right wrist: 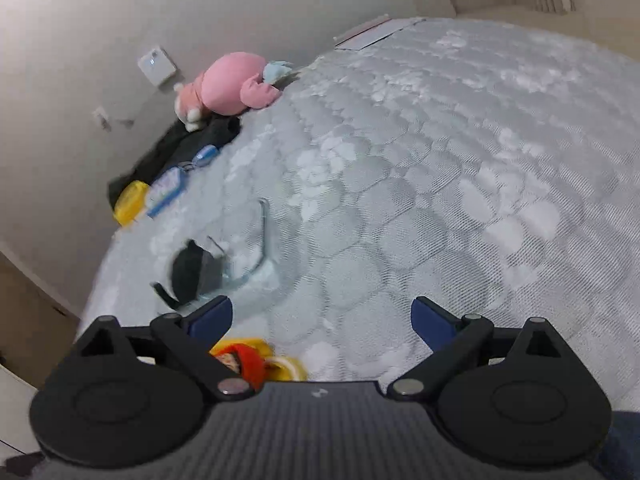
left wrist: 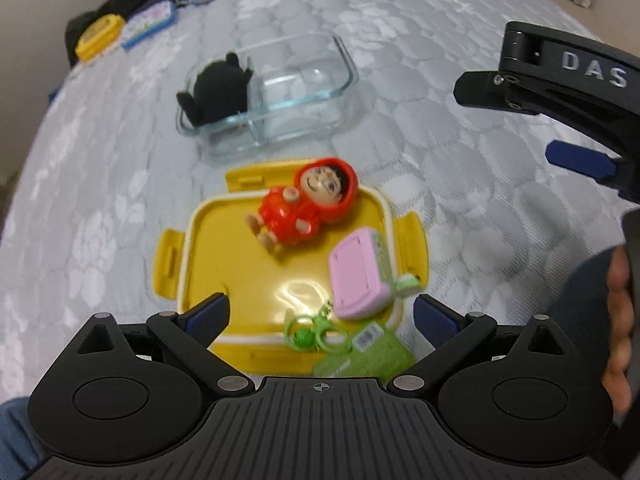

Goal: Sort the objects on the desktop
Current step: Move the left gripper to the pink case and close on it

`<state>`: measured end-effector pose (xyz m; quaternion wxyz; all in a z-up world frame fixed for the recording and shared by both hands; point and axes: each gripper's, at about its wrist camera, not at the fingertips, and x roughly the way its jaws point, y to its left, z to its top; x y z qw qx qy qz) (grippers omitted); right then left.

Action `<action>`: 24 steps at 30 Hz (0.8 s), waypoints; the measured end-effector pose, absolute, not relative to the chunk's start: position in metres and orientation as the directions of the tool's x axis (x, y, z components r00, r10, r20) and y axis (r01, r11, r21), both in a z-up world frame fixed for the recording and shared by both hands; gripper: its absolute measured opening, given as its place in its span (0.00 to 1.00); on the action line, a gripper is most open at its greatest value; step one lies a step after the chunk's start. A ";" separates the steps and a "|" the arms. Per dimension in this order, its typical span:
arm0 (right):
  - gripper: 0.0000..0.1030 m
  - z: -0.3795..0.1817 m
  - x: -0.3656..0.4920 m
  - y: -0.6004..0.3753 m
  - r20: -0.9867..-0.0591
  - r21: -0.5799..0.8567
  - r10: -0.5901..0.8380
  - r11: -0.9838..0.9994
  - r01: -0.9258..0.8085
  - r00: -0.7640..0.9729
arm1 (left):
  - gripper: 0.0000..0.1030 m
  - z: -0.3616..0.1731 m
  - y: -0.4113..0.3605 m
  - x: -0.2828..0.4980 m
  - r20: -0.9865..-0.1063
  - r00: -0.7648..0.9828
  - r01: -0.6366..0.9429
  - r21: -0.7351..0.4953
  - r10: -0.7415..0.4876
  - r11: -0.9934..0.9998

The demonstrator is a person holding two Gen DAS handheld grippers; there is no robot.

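Quilted grey-white mattress fabric [left wrist: 420, 168] with a pale floral pattern is seen under everything. Nearest, the left tongs [left wrist: 322, 316] are held spread and empty over a yellow lid [left wrist: 224, 276] lying flat on the bed. On that lid a red-hooded doll [left wrist: 306, 208] lies on its back, with a pink toy case [left wrist: 354, 274] beside it and a green keyring [left wrist: 308, 330] and green tag [left wrist: 366, 350] at the lid's near edge. Just beyond, a clear glass container [left wrist: 296, 84] is set on the mattress, a black plush [left wrist: 218, 92] resting in its left end. To the right, the right tongs [right wrist: 322, 318] are likewise held spread, empty above bare mattress. Farther off, by the wall, a small yellow box [left wrist: 98, 36], a blue-edged case [left wrist: 150, 24] and dark clothing [right wrist: 180, 148] are seen, then a pink plush [right wrist: 230, 84] against the off-white wall [right wrist: 80, 40].
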<state>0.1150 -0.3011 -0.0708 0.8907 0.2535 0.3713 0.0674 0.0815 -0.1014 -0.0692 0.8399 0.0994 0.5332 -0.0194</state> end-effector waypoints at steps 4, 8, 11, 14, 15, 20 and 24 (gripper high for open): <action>0.94 -0.073 0.115 -0.301 -0.618 0.521 0.342 0.853 0.042 0.708 | 0.98 -0.073 -0.103 0.089 -0.887 0.453 0.125 0.157 0.085 0.980; 0.94 -0.072 0.115 -0.294 -0.623 0.504 0.358 0.864 0.007 0.695 | 0.98 -0.082 -0.097 0.099 -0.891 0.447 0.100 0.133 0.075 0.986; 0.94 -0.072 0.115 -0.289 -0.639 0.477 0.349 0.879 -0.003 0.685 | 0.98 -0.092 -0.090 0.106 -0.909 0.413 0.072 0.082 0.045 0.994; 0.94 -0.074 0.115 -0.284 -0.651 0.473 0.369 0.881 -0.026 0.664 | 0.97 -0.101 -0.085 0.109 -0.926 0.378 0.062 0.017 -0.007 0.998; 0.94 -0.074 0.115 -0.283 -0.655 0.471 0.375 0.881 -0.033 0.656 | 0.96 -0.102 -0.085 0.108 -0.926 0.377 0.061 0.017 -0.007 0.998; 0.94 -0.076 0.116 -0.282 -0.661 0.475 0.376 0.879 -0.025 0.650 | 0.62 -0.108 -0.080 0.106 -0.937 0.346 0.044 -0.027 -0.041 0.999; 0.94 -0.078 0.118 -0.286 -0.668 0.498 0.384 0.867 0.000 0.637 | 0.61 -0.109 -0.074 0.103 -0.938 0.342 0.025 -0.053 -0.059 0.998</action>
